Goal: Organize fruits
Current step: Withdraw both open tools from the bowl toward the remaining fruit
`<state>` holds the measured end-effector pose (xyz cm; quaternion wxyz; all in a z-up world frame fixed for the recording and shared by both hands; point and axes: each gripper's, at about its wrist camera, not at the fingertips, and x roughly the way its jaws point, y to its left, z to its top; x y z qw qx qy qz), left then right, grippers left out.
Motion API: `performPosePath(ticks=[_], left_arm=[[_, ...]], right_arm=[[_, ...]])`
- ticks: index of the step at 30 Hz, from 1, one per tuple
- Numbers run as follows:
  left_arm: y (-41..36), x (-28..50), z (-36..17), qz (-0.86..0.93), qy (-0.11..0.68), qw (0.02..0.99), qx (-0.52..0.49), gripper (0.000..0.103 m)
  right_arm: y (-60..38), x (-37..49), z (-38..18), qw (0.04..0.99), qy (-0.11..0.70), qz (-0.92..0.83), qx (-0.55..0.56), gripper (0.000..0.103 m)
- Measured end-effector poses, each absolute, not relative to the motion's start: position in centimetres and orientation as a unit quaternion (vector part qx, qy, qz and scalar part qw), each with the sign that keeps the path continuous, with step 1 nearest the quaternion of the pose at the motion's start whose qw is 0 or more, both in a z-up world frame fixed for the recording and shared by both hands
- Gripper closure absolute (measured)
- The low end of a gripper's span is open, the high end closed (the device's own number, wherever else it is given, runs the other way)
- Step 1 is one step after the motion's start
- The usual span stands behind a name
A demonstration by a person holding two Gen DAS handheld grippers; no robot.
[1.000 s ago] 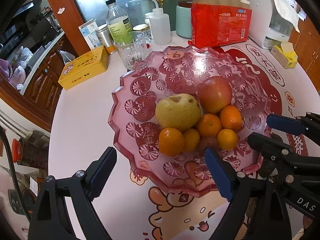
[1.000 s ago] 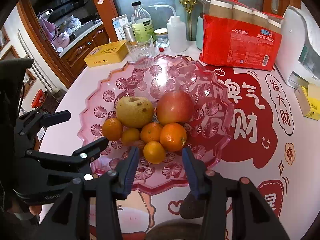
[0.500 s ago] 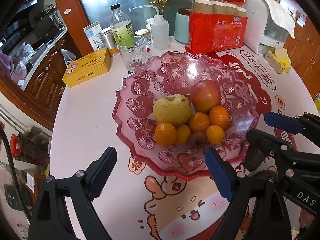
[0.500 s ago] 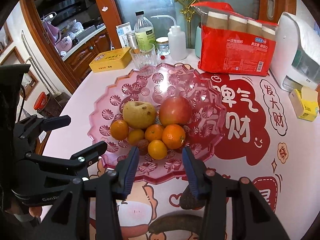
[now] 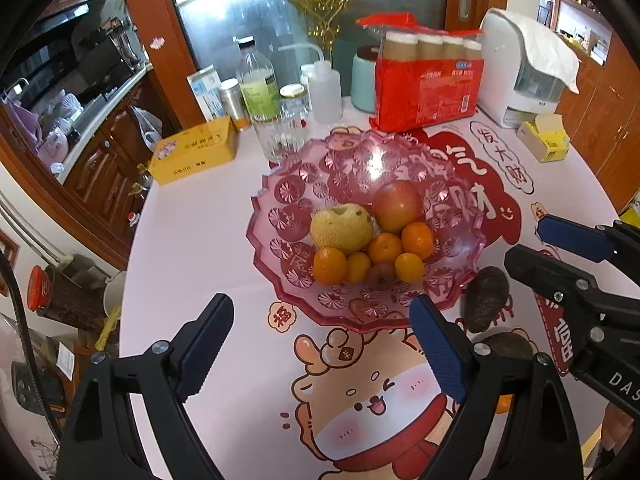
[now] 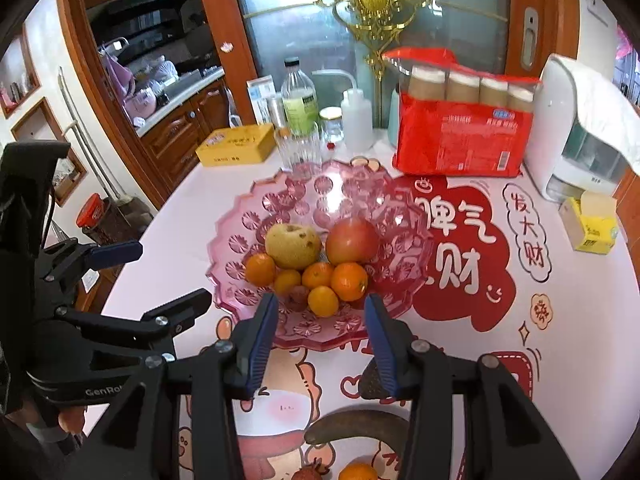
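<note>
A pink glass fruit plate [image 5: 296, 184] [image 6: 240, 220] holds a yellow pear [image 5: 340, 228], a red apple [image 5: 398, 206] and several small oranges [image 5: 384, 248]. Both grippers are open, empty and held back above the table's near side. My left gripper [image 5: 320, 348] is in front of the plate. My right gripper [image 6: 320, 340] is also in front of it. A dark avocado [image 5: 484, 300] lies on the table right of the plate, another dark fruit [image 5: 508, 344] just below it. In the right wrist view a dark banana [image 6: 356, 426], an orange [image 6: 358, 472] and a reddish fruit [image 6: 310, 474] lie near the bottom.
Behind the plate stand a glass [image 5: 276, 136], a bottle [image 5: 256, 80], a squeeze bottle [image 5: 326, 88], a yellow tin [image 5: 196, 150], a red cup pack [image 5: 428, 88], a white appliance [image 5: 520, 72] and a yellow box [image 5: 544, 142]. The table edge drops off at left.
Both grippers have pulled back and up from the plate, so more of the table and the loose fruits near the front show. The fruit in the plate has not moved.
</note>
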<state>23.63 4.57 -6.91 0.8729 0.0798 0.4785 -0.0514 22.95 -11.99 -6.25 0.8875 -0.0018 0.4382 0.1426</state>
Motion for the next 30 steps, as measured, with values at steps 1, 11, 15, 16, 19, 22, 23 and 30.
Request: performPosePath(ticks=[1, 11, 15, 16, 19, 22, 23, 30], left_arm=[[4.5, 23.4, -6.6, -0.051, 0.476, 0.874, 0.08, 0.014], [3.6, 19.9, -2.6, -0.051, 0.444, 0.891, 0.077, 0.013], [2.8, 18.5, -1.4, -0.054, 0.435, 0.896, 0.074, 0.013], [2.7, 18.2, -1.2, -0.054, 0.433, 0.897, 0.073, 0.013], [2.1, 17.1, -0.5, -0.057, 0.427, 0.9, 0.07, 0.012], [1.4, 15.9, 0.1, -0.063, 0.42, 0.903, 0.067, 0.011], [1.2, 15.6, 0.2, -0.064, 0.418, 0.904, 0.066, 0.011], [-0.4, 13.8, -0.5, -0.077, 0.419, 0.903, 0.064, 0.011]], right_arm=[[-12.0, 22.5, -5.6, 0.891, 0.432, 0.144, -0.005, 0.057], [-12.3, 19.0, -1.6, 0.905, 0.394, 0.159, -0.016, 0.057], [-12.8, 17.7, -0.5, 0.908, 0.384, 0.164, -0.015, 0.057], [-13.1, 17.2, -0.2, 0.91, 0.381, 0.165, -0.015, 0.057], [-13.6, 16.1, 0.2, 0.912, 0.375, 0.167, -0.016, 0.057], [-14.4, 15.0, 0.4, 0.913, 0.371, 0.169, -0.016, 0.057], [-14.7, 14.7, 0.4, 0.914, 0.37, 0.168, -0.017, 0.057], [-16.6, 12.5, -0.4, 0.914, 0.374, 0.159, -0.016, 0.057]])
